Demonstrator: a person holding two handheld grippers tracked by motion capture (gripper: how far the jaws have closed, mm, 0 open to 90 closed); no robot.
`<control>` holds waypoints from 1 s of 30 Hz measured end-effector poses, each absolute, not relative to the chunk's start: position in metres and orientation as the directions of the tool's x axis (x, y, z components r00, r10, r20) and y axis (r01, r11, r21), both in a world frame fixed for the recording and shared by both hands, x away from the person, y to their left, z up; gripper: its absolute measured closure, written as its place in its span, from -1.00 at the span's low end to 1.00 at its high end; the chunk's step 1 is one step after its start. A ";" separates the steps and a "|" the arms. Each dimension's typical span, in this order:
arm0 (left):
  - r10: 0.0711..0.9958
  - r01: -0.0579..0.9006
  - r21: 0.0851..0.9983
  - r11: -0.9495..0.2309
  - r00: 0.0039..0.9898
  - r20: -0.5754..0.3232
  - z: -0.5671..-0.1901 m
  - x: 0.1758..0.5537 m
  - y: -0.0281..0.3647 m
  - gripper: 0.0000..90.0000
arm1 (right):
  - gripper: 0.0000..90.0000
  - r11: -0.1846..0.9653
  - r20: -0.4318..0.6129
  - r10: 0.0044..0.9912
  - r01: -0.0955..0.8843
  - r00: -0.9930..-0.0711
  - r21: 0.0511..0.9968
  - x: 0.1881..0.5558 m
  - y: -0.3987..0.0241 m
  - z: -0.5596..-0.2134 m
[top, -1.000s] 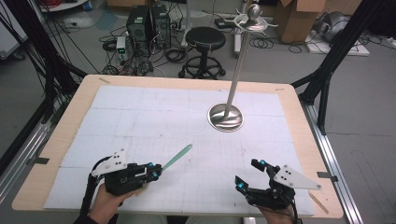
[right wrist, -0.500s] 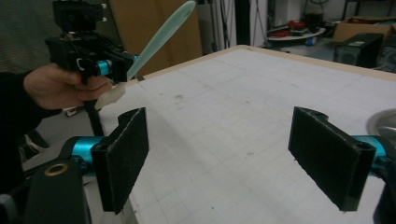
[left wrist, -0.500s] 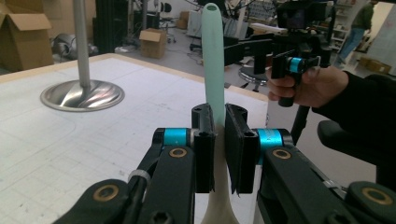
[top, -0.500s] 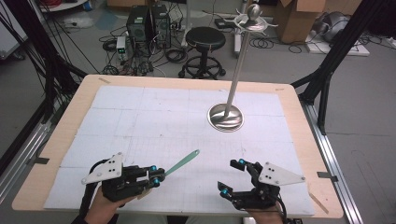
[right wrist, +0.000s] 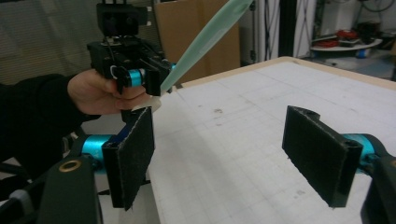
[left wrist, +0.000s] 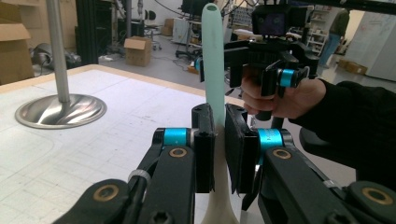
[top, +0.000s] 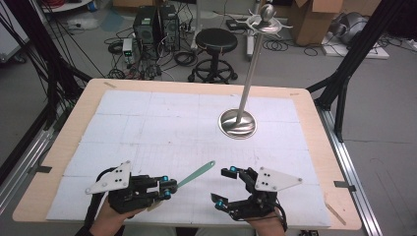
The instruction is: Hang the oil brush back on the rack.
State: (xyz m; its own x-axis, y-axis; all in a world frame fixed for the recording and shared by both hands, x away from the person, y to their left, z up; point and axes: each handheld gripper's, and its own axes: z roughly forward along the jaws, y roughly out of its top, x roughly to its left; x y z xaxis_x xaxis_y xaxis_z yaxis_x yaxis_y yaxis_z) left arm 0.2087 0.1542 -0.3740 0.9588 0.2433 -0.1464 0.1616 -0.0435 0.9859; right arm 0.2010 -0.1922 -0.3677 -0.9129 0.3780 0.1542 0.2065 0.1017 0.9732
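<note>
Your left tool (top: 164, 188) holds the pale green spatula (top: 195, 175) by its lower end, lifted above the counter (top: 147, 123). Your right tool (top: 223, 187) stands wide and empty beside it, its jaws just closing a little. If it grabs the thin handle off-centre, the spatula may twist or slip out.

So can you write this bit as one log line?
left gripper: shut on green spatula | right gripper: open, jaws just closing, nothing between | stand: untouched

A robotics lab or workshop: a wooden table (top: 74, 128) framed by black metal struts (top: 361, 44), with computer towers (top: 155, 22) and tangled cables at 11 o'clock, a black stool (top: 216, 42) at 12, and cardboard boxes (top: 314, 19) at 1.
</note>
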 end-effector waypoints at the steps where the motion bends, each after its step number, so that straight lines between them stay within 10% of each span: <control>1: 0.241 0.162 0.986 -0.043 0.959 -0.147 -0.374 0.208 0.154 0.82 | -0.45 0.102 0.151 0.371 0.202 -0.916 0.974 0.202 -0.190 -0.368; 30: 0.137 0.157 0.986 -0.055 0.979 -0.148 -0.374 0.204 0.140 0.82 | 0.39 0.055 0.136 0.148 0.146 -0.980 0.988 0.210 -0.162 -0.358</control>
State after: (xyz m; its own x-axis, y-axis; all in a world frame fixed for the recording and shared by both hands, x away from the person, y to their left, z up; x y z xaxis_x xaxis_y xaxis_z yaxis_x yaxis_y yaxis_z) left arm 0.2039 0.1403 -0.3736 0.9794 0.1373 -0.1481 0.1569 -0.0552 0.9861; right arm 0.2100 -0.1621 -0.3583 -0.9796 0.1478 0.1364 0.1458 0.0547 0.9878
